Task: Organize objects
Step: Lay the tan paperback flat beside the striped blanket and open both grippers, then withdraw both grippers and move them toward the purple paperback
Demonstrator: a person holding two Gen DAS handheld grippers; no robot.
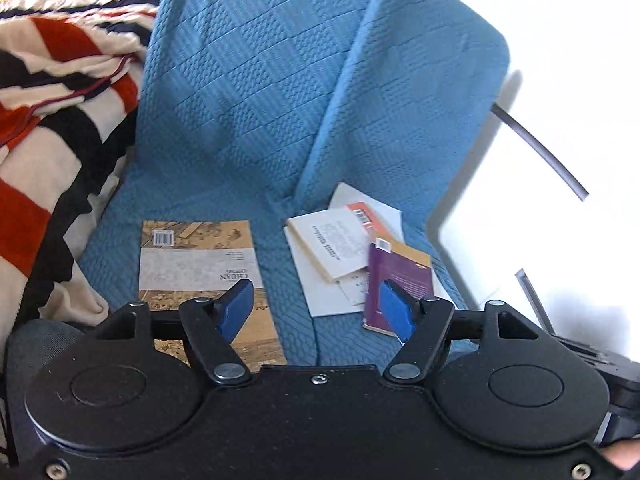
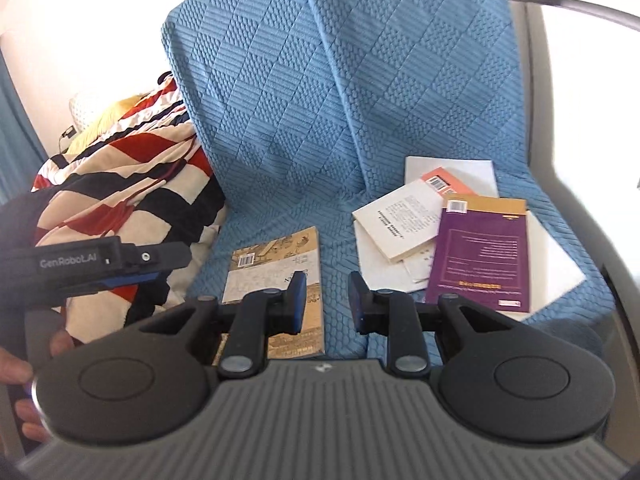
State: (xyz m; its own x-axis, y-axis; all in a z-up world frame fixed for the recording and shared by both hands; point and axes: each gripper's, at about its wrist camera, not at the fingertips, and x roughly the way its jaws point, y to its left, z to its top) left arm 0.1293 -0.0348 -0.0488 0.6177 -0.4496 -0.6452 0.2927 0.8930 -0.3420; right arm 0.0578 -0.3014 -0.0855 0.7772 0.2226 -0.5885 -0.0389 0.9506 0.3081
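A tan book with an old painting on its cover lies alone on the blue seat cover; it also shows in the right wrist view. To its right is a loose pile: a purple book, a cream book, an orange-edged book and white sheets. My left gripper is open and empty above the seat front. My right gripper is open and empty, between the tan book and the pile.
A red, black and cream striped blanket is heaped at the left of the seat. The left gripper's body shows at the left of the right wrist view. A dark curved armrest tube runs at the right.
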